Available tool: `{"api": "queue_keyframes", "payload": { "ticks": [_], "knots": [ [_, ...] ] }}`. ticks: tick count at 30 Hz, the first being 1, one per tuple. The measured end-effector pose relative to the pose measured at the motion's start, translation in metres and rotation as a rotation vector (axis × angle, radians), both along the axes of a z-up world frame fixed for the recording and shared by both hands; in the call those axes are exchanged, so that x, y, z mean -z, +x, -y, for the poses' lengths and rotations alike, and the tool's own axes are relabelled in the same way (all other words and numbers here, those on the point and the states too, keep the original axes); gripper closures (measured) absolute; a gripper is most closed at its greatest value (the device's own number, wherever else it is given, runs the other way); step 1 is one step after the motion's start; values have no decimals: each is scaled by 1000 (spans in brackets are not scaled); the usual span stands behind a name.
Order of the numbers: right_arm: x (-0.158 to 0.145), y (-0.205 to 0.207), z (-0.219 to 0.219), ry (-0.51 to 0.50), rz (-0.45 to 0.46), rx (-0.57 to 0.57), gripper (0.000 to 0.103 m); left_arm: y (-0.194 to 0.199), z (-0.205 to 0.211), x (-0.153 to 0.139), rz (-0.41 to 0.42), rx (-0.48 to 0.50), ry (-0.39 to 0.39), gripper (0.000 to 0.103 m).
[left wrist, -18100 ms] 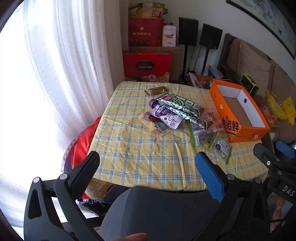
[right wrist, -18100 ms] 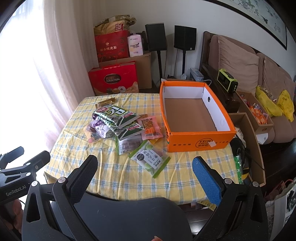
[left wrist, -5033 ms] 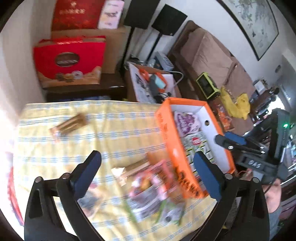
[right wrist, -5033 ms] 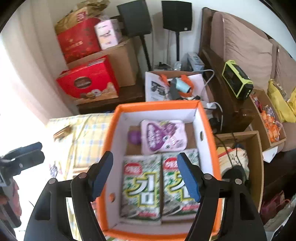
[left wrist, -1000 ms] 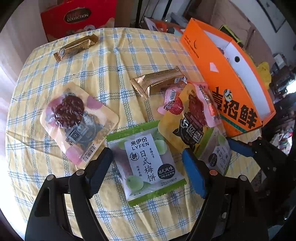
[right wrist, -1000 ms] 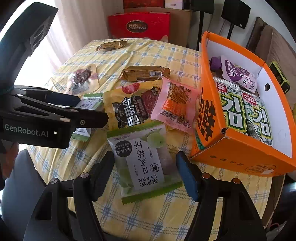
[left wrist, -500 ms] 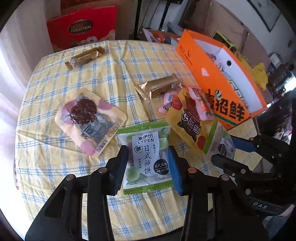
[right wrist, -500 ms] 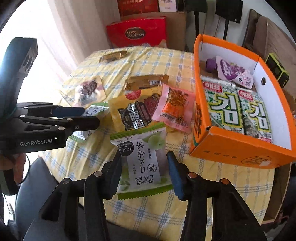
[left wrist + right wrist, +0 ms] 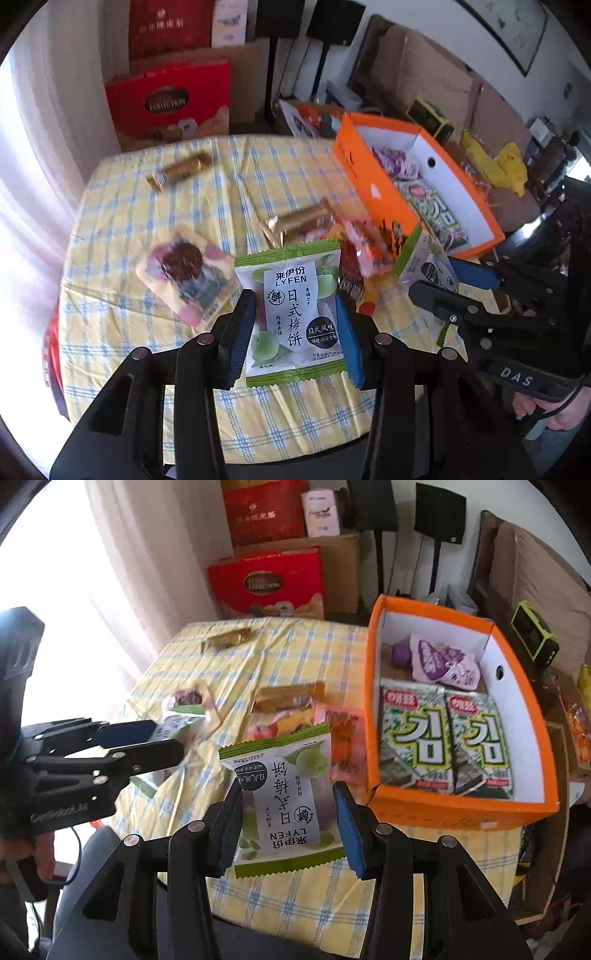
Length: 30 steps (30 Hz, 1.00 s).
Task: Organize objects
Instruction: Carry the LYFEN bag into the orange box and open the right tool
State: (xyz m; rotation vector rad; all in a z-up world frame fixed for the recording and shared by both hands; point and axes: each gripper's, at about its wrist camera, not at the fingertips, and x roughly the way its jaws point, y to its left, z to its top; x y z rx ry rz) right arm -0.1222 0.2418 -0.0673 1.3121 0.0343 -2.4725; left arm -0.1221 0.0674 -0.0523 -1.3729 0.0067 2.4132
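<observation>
Two green plum-cake packets are gripped at this moment, one in each gripper. The left gripper [image 9: 295,332] is pointed steeply down over the near edge of the worktop [image 9: 122,206], which is covered with a yellow checked cloth, and its jaws have just been closing; they are now clamped on the sides of the left green packet [image 9: 291,314], which is held upright and clear of the cloth, print the right way up. The right gripper [image 9: 288,819] is tilted down in much the same way, and its jaws have likewise just been closing; they are pressed against the right green packet [image 9: 284,797], which is lifted off the cloth with its print upside down. In the right wrist view the left gripper is seen at the left edge, with part of a hand [image 9: 33,853] wrapped round its handle; in the left wrist view the right gripper [image 9: 454,288] is seen at the right with its own packet in its jaws.

An orange box [image 9: 458,805] stands on the far right part of the worktop. Inside it, two seaweed packs [image 9: 443,738] lie side by side, and a purple pouch [image 9: 443,661] lies behind them. Left on the cloth are a pink packet [image 9: 343,734], two gold bars [image 9: 181,170] [image 9: 299,221] and a dark-fruit packet [image 9: 184,273], the last blurred.
</observation>
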Motion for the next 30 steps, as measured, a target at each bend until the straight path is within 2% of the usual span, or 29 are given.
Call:
{"api": "queue_keyframes", "payload": {
  "ticks": [3, 12, 20, 30],
  "knots": [
    [-9, -4, -4, -11, -24, 28, 55, 0, -2, -8, -34, -13, -10, 63],
    [-31, -11, -17, -8, -80, 76, 55, -8, -13, -23, -54, -29, 23, 63],
    [-50, -19, -56, -6, -99, 146, 55, -24, -48, -37, -47, -3, 67, 63],
    [-57, -30, -103, -11, -100, 233, 55, -39, -110, -46, -50, 53, 65, 63]
  ]
}}
